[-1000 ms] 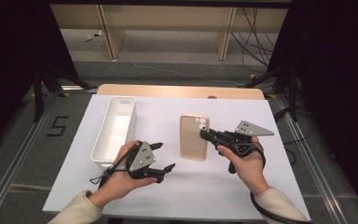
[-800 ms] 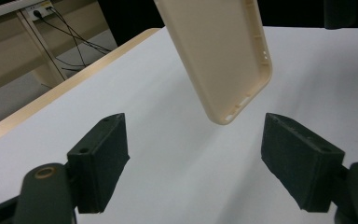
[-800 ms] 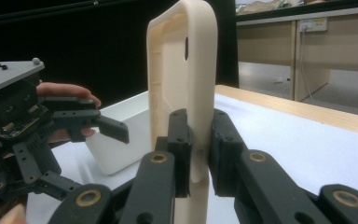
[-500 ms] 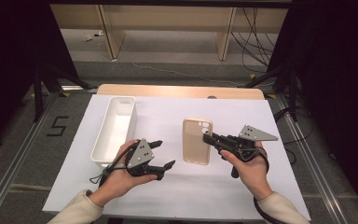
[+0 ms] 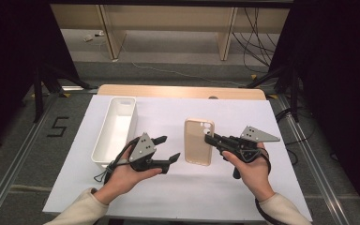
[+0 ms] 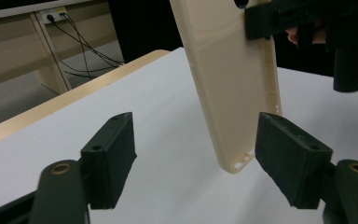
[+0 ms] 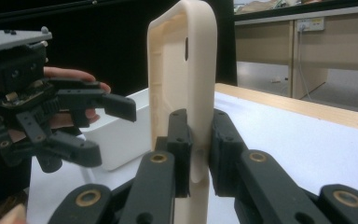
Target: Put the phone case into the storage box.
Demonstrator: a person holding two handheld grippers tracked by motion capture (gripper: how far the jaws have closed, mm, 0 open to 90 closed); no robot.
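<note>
A beige phone case (image 5: 198, 142) hangs over the white table, and my right gripper (image 5: 209, 138) is shut on its edge. In the right gripper view the pads (image 7: 179, 149) pinch the case wall (image 7: 186, 70), which stands upright. My left gripper (image 5: 168, 148) sits just left of the case. Its jaws have just been closing. In the left gripper view the case's lower end (image 6: 228, 70) stands between the jaws of my left gripper (image 6: 200, 161), close to the right pad (image 6: 291, 158) and well away from the left one.
A long white bin (image 5: 115, 131) lies on the white table sheet (image 5: 243, 197) to the left of my left hand. A wooden strip (image 5: 178, 91) runs along the table's far edge, with desk legs and cables on the floor behind.
The left gripper's jaws have narrowed a little and tilted toward the case. The right gripper and the case have shifted slightly to the right.
</note>
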